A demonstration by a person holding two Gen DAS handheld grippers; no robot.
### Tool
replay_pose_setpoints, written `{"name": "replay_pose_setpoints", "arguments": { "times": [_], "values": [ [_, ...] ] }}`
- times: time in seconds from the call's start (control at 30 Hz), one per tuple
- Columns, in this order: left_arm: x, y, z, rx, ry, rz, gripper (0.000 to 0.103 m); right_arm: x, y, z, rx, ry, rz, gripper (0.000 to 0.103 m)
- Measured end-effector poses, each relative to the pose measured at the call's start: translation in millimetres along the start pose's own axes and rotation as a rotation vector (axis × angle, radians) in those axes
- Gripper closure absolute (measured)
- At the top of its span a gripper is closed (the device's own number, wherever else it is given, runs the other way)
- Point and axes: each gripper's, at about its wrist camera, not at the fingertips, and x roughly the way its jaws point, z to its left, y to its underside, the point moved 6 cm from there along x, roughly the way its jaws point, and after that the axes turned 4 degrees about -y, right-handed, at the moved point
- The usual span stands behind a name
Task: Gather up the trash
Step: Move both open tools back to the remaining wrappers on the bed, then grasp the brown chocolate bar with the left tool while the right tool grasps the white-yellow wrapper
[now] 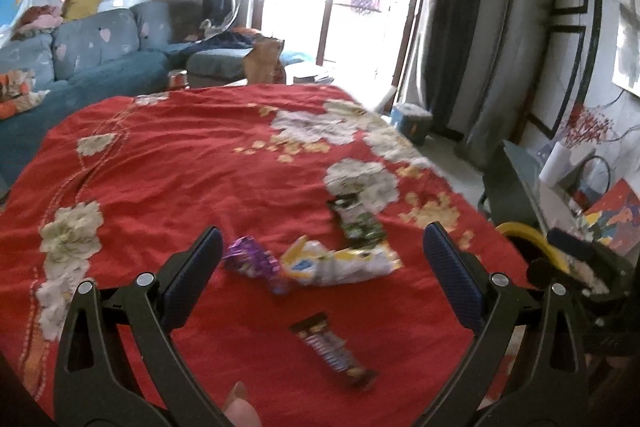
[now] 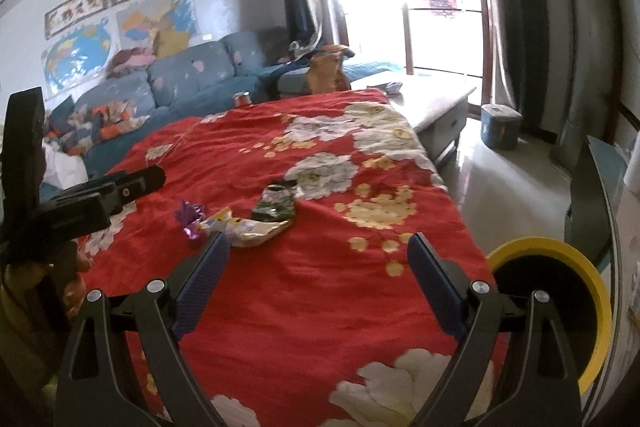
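Observation:
Several wrappers lie on the red floral cloth point(image 1: 160, 179). A dark brown bar wrapper point(image 1: 332, 355) lies nearest, between my left gripper's point(image 1: 322, 247) open jaws. Beyond it lie a purple foil wrapper point(image 1: 252, 259), a white and yellow bag point(image 1: 340, 263) and a green and black packet point(image 1: 356, 221). In the right wrist view the purple wrapper point(image 2: 190, 217), white bag point(image 2: 248, 229) and green packet point(image 2: 276, 207) lie ahead of my right gripper point(image 2: 318, 247), which is open and empty above the cloth point(image 2: 320, 307). The left gripper's body point(image 2: 100, 195) shows at the left.
A yellow-rimmed black bin point(image 2: 556, 307) stands at the table's right edge; it also shows in the left wrist view point(image 1: 524, 233). A blue sofa point(image 1: 100, 55) stands behind left. A low table point(image 2: 432, 107) and a blue box point(image 2: 500, 127) stand near the bright glass door.

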Motion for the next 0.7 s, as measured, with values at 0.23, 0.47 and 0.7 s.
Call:
{"name": "replay_pose_setpoints", "arguments": {
  "times": [0.23, 0.47, 0.7],
  "values": [
    [-0.8, 10.9, 33.5, -0.028, -0.025, 0.028, 0.011, 20.5, -3.3, 23.8, -0.053, -0.038, 0.019, 0.015],
    [1.8, 28.5, 50.7, -0.073, -0.003, 0.073, 0.016, 48.1, -2.3, 32.2, -0.04, -0.076, 0.069, 0.015],
    [17.5, 58.1, 36.9, -0.096, 0.082, 0.18, 0.035, 77.6, 1.1, 37.6, -0.048, -0.097, 0.122, 0.02]
  ]
}}
